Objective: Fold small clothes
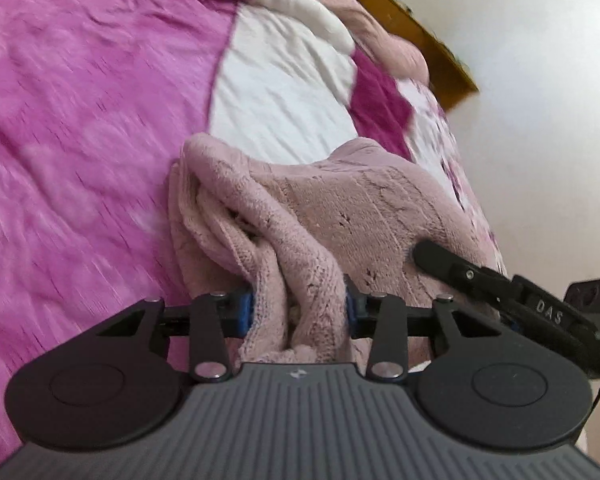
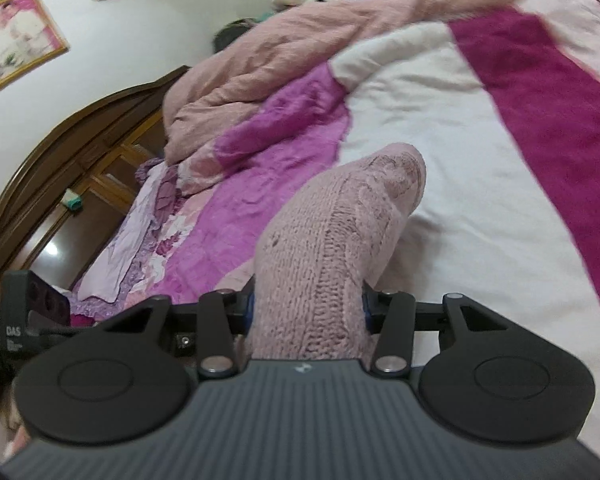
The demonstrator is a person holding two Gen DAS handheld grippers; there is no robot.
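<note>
Bed (image 1: 80, 120) with magenta, white and dark-pink patchwork cover, white wall behind. Pink knit garment (image 1: 320, 208), chunky cable stitch, bunched and lifted off the cover, slung between both grippers. Left gripper (image 1: 300, 308) clenched on a gathered fold, blue pads pressing the knit from both sides. Right gripper (image 2: 306, 308) likewise grasping a thick roll of the same knit. Left view shows the right gripper's black finger (image 1: 440, 258) against the knit at right. Only right view shows wooden headboard (image 2: 60, 140), framed picture (image 2: 18, 36), rumpled pink duvet (image 2: 280, 52). Both grippers angled downward toward the bed.
</note>
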